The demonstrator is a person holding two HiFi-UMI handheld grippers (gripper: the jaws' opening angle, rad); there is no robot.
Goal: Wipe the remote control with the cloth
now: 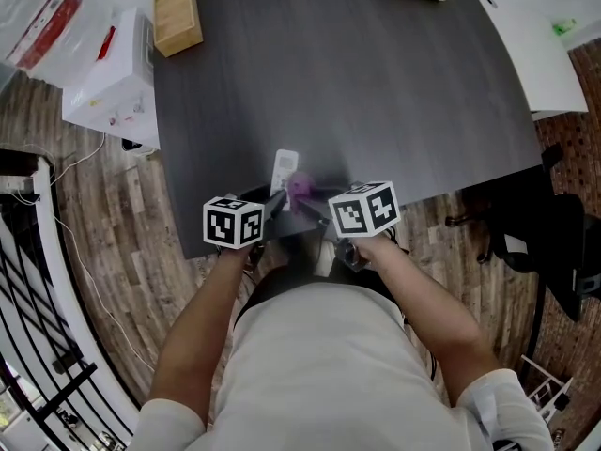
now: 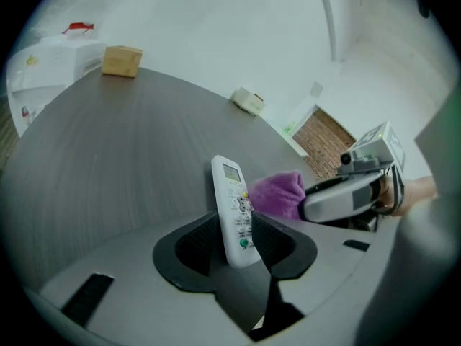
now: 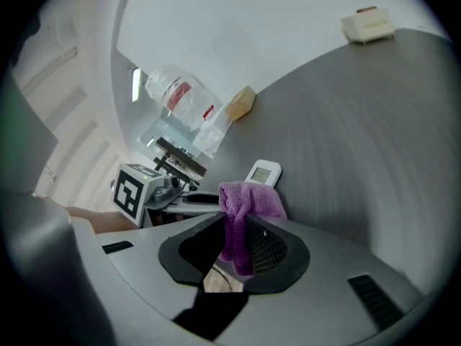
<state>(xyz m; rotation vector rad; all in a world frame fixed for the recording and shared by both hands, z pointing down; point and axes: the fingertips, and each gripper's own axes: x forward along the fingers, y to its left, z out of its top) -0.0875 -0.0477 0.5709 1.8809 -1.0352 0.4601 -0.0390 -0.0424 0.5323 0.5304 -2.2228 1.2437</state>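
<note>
Remote control (image 2: 230, 193) stands gripped in left tool (image 2: 238, 234), cloth (image 2: 277, 194) just beside.

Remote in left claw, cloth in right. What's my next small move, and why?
Probably ease the right claw toward the left claw until the cloth covers the buttons of the remote: the cloth sits just beside the remote, whose buttons show bare.

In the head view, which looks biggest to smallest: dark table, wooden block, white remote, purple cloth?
1. dark table
2. wooden block
3. white remote
4. purple cloth
The last two are partly hidden, so their order is unsure.
</note>
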